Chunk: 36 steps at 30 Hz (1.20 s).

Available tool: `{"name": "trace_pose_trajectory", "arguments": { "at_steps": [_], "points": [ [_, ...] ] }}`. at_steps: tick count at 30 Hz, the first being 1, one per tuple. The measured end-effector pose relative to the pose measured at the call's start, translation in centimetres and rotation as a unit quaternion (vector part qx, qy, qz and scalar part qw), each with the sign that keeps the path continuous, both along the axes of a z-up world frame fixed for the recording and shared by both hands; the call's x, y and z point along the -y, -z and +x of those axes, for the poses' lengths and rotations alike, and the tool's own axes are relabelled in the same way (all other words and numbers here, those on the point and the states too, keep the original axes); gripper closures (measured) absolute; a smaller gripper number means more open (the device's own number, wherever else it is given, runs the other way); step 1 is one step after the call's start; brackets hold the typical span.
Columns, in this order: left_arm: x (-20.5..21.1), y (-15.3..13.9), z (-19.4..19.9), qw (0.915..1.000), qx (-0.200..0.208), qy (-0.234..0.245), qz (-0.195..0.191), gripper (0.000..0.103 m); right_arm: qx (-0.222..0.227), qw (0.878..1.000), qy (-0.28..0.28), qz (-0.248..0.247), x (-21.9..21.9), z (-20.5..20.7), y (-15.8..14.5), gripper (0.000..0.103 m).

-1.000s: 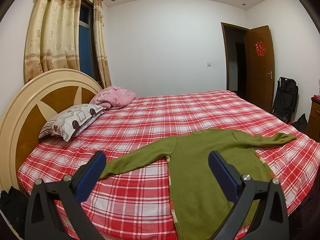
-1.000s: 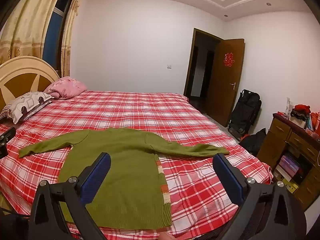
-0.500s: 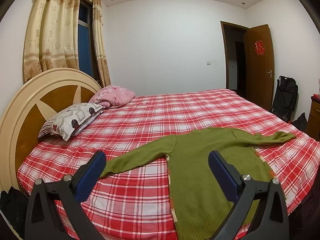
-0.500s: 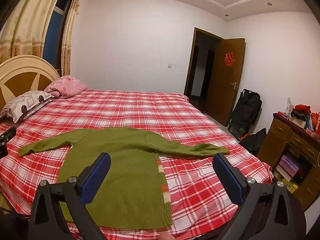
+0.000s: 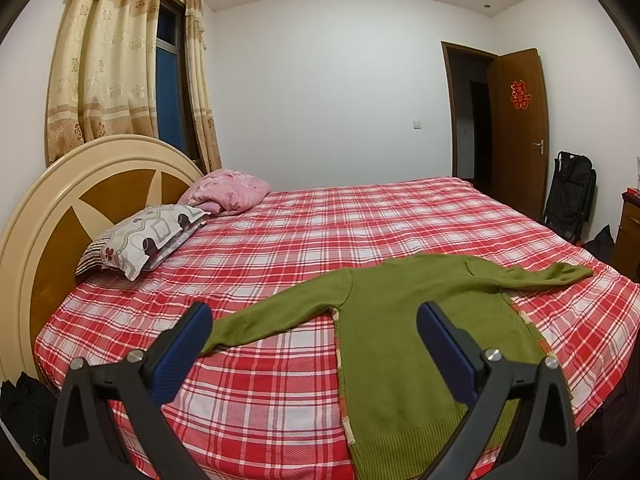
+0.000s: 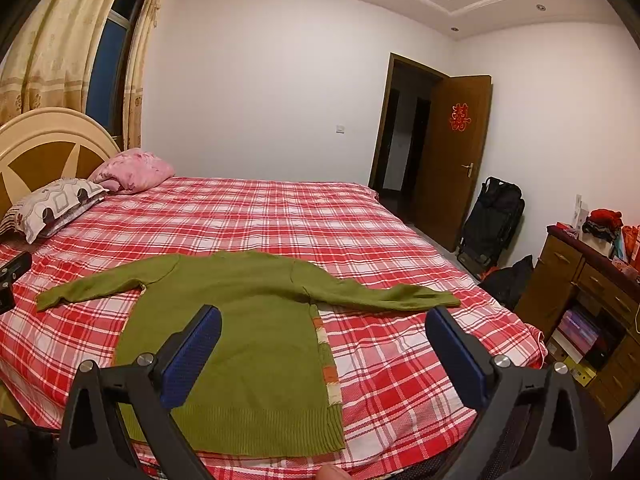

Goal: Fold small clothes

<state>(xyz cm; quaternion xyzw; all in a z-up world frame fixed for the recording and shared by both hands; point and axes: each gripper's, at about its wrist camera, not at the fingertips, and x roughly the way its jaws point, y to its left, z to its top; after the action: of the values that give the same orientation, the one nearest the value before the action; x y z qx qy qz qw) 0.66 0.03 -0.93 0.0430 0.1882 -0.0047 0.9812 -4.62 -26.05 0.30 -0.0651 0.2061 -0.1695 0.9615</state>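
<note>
Green knit sweater (image 6: 248, 328) lies flat on the bed, ribbed hem toward both grippers and close to the near bed edge, both sleeves spread out sideways. A striped orange-and-cream lining strip shows along its side seams. Fabric is a fine knit with coarser ribbing at the hem; no folds made yet.

Left gripper (image 5: 312, 328): jaws wide apart, holding nothing, held above the near edge; the left sleeve (image 5: 276, 316) lies just ahead, between its blue pads.

Right gripper (image 6: 324, 330): jaws wide apart, empty; the sweater body lies ahead and to its left, the right sleeve (image 6: 384, 296) ahead, cuff tip near the right pad.

Red-and-white plaid sheet (image 6: 280, 216) is bare beyond the collar, giving open room. Two pillows (image 5: 152, 236) sit far left by the rounded wooden headboard (image 5: 52, 208). A cabinet (image 6: 584, 312) stands beyond the right bed edge.
</note>
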Motion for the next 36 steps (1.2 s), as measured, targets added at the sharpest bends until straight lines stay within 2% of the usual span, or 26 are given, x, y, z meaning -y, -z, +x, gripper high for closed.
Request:
{"name": "trace_pose_trajectory", "arguments": {
  "at_steps": [13,24,30,36],
  "points": [
    [0.0,0.2,0.1,1.0,-0.004,-0.001,-0.001,0.0,-0.005,1.0,0.0,0.0,0.1,0.4,0.3,0.001],
    [0.0,1.5,1.6,0.9996,-0.027,-0.002,0.007,0.0,-0.027,1.0,-0.002,0.003,0.5,1.6,1.7,0.001],
    [0.1,3.0,3.5,0.9987,-0.046,-0.006,0.021,0.0,-0.049,0.999,-0.002,0.008,1.5,3.3,3.4,0.001],
    [0.4,5.5,7.0,0.996,-0.078,-0.009,0.042,0.0,-0.07,0.997,-0.009,0.028,3.1,6.1,5.7,0.001]
  ]
}}
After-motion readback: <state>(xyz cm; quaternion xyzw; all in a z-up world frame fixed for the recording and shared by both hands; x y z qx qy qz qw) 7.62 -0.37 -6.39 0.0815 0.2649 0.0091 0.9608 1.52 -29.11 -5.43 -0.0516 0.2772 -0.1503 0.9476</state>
